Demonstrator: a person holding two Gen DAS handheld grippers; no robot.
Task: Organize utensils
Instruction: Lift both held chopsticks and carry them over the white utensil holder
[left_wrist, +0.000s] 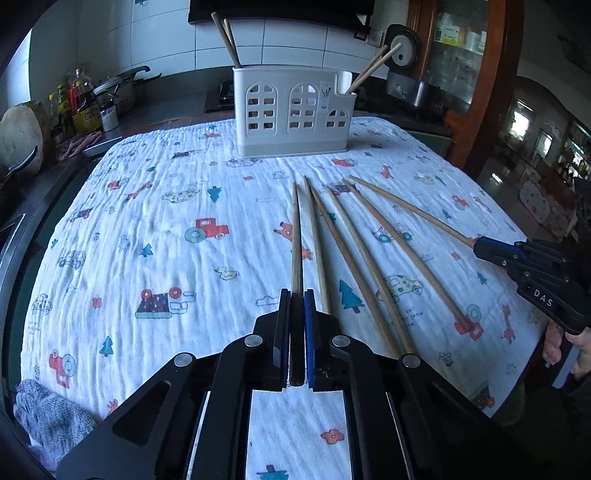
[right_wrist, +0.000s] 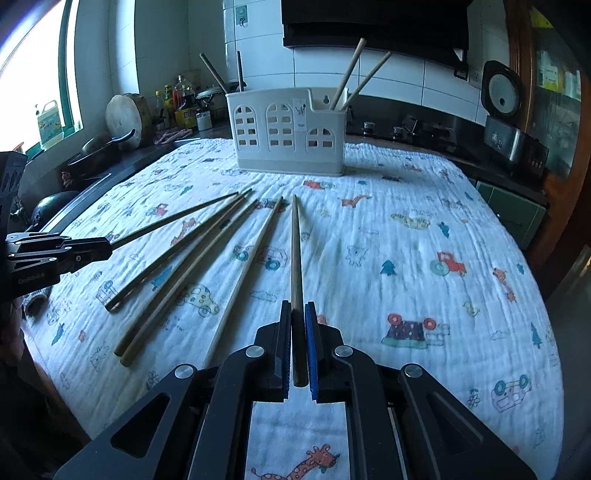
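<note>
My left gripper (left_wrist: 297, 293) is shut on the near end of a wooden chopstick (left_wrist: 296, 240) that points toward the white utensil holder (left_wrist: 291, 110). The right wrist view shows this gripper (right_wrist: 109, 245) at the left edge. My right gripper (right_wrist: 298, 304) is shut on another chopstick (right_wrist: 295, 251), also aimed at the holder (right_wrist: 288, 133); it shows as the right gripper (left_wrist: 476, 245) in the left wrist view. Between the two held sticks, several loose chopsticks (left_wrist: 354, 266) (right_wrist: 192, 266) lie fanned on the printed cloth (left_wrist: 166, 240). A few chopsticks (left_wrist: 225, 40) (right_wrist: 354, 81) stand in the holder.
The holder stands at the cloth's far edge, with a stove (right_wrist: 424, 129) behind it. Bottles (left_wrist: 81, 103), a pot (left_wrist: 122, 85) and a round wooden block (left_wrist: 20, 136) line the left counter. A rice cooker (right_wrist: 502, 96) is at back right. A grey rag (left_wrist: 48, 417) lies near left.
</note>
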